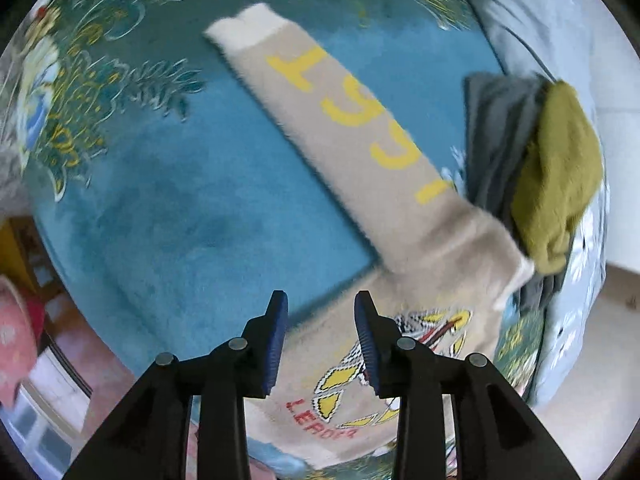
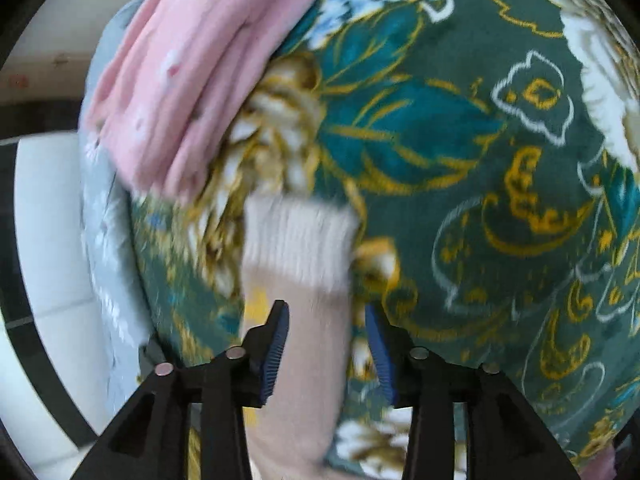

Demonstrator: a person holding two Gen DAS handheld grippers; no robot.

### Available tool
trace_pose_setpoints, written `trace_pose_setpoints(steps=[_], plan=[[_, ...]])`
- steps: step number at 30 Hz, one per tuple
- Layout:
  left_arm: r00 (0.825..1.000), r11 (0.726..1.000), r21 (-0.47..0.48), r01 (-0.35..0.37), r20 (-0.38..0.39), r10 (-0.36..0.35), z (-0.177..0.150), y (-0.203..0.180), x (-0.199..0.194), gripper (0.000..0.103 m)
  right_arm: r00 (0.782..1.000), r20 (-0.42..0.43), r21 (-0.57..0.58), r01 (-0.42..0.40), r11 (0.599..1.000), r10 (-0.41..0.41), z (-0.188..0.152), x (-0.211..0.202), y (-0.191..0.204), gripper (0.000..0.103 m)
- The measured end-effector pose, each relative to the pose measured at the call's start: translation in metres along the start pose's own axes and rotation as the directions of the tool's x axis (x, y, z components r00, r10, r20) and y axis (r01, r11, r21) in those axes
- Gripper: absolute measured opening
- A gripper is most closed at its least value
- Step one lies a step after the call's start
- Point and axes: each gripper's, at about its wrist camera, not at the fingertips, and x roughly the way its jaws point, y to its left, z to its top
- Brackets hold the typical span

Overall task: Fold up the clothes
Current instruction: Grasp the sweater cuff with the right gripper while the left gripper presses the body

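The sweater (image 1: 360,360) lies flat on the carpet (image 1: 168,200) under my left gripper (image 1: 321,344), one sleeve (image 1: 340,128) stretching away ahead of it. To the right of that sleeve, a pile of clothes (image 1: 532,168) sits at the carpet's edge. The other sleeve (image 2: 300,312) runs forward between the fingers of my right gripper (image 2: 326,352), its cuff (image 2: 298,240) ahead, with folded clothes (image 2: 192,72) beyond on the left.

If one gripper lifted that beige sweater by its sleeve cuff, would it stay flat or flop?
Likely flop: the beige sweater is soft, fuzzy knit, lying limp on the floral blanket. The ribbed cuff probably stretches a bit when pulled. The fuzzy surface should grip, not slip, between the right gripper pads.
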Motion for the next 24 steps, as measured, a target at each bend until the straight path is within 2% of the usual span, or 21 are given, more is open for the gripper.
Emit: trace_pose_setpoints(steps=[3, 8, 9, 10, 11, 13, 17, 20, 22, 24], plan=[[1.000, 1.000, -0.006, -0.009, -0.005, 0.009, -0.001, -0.003, 0.004, 0.035, 1.000, 0.008, 0.028, 0.013, 1.000, -0.013, -0.007, 0.020, 0.001, 0.045], [1.000, 1.000, -0.016, -0.024, -0.014, 0.023, -0.003, -0.007, 0.010, 0.035, 0.997, 0.011, -0.006, 0.071, 0.997, -0.071, -0.013, 0.039, 0.014, 0.046], [1.000, 0.999, -0.018, -0.026, -0.015, 0.026, -0.003, -0.008, 0.011, 0.035, 0.997, 0.007, -0.010, 0.072, 0.997, -0.072, -0.014, 0.040, 0.017, 0.039], [0.999, 0.999, -0.018, -0.028, -0.017, 0.027, -0.004, -0.010, 0.013, 0.035, 0.997, 0.002, -0.015, 0.074, 0.997, -0.074, -0.015, 0.041, 0.019, 0.024], [1.000, 1.000, -0.010, -0.023, -0.020, 0.022, -0.003, -0.013, 0.014, 0.035, 0.997, -0.010, -0.024, 0.076, 0.997, -0.076, -0.017, 0.041, 0.022, 0.019], [1.000, 1.000, 0.005, -0.010, -0.023, 0.010, -0.001, -0.019, 0.014, 0.035, 0.998, -0.007, -0.047, 0.069, 0.997, -0.069, -0.019, 0.037, 0.029, 0.014], [1.000, 0.999, 0.024, 0.022, -0.020, -0.022, 0.000, -0.022, 0.009, 0.035, 0.998, 0.049, -0.125, 0.041, 0.991, -0.036, -0.025, 0.005, 0.044, 0.012], [0.999, 0.999, 0.014, 0.046, -0.018, -0.046, 0.001, -0.015, 0.003, 0.035, 0.998, 0.068, -0.125, 0.015, 0.992, -0.007, -0.026, -0.013, 0.042, 0.012], [0.998, 0.998, 0.000, 0.061, -0.016, -0.061, 0.001, -0.008, 0.000, 0.035, 0.997, 0.081, -0.205, 0.010, 0.979, 0.007, -0.038, -0.025, 0.056, 0.012], [0.997, 0.997, -0.025, 0.074, -0.011, -0.074, 0.001, -0.001, -0.002, 0.035, 0.995, 0.099, -0.337, 0.004, 0.941, 0.031, -0.058, -0.041, 0.081, 0.012]])
